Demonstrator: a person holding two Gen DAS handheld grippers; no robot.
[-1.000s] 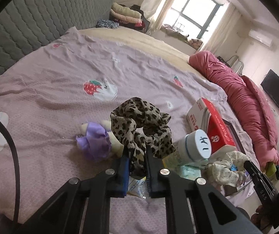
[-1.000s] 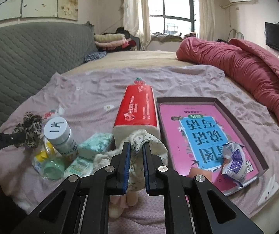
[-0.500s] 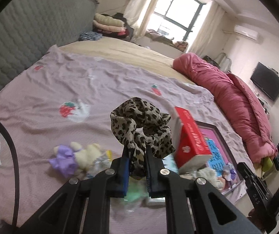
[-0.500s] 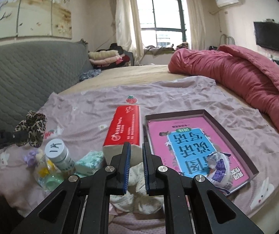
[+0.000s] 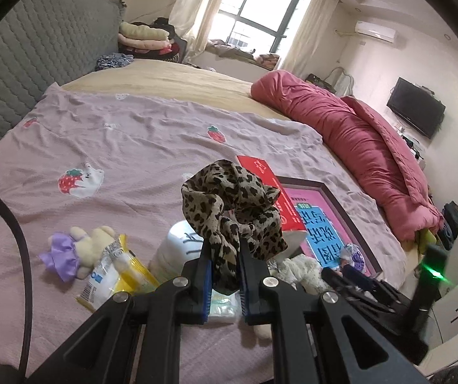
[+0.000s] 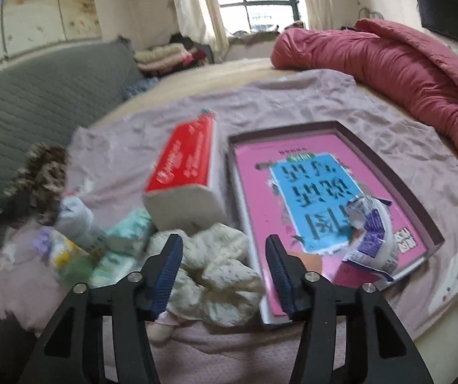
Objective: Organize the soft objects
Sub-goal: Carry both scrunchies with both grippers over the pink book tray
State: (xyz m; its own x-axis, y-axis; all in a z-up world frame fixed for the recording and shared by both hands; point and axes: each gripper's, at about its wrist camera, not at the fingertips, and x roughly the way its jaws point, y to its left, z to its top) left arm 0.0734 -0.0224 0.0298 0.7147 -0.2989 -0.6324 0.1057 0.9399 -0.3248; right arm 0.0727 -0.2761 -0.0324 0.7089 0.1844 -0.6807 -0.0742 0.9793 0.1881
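Leopard scrunchie point(image 5: 233, 206) pinched in left gripper point(image 5: 225, 283) above the bed clutter, not yet placed; right gripper point(image 6: 224, 270), jaws just spread wide, straddles cream scrunchie point(image 6: 219, 272) ungripped; tray point(image 6: 398, 188) holds one wrapper.

The bed point(image 5: 152, 147) (lilac strawberry sheet) carries a red tissue pack point(image 6: 184, 172), tray point(image 6: 385, 172), plush doll point(image 5: 78, 249) — and pink quilt point(image 5: 357, 140).
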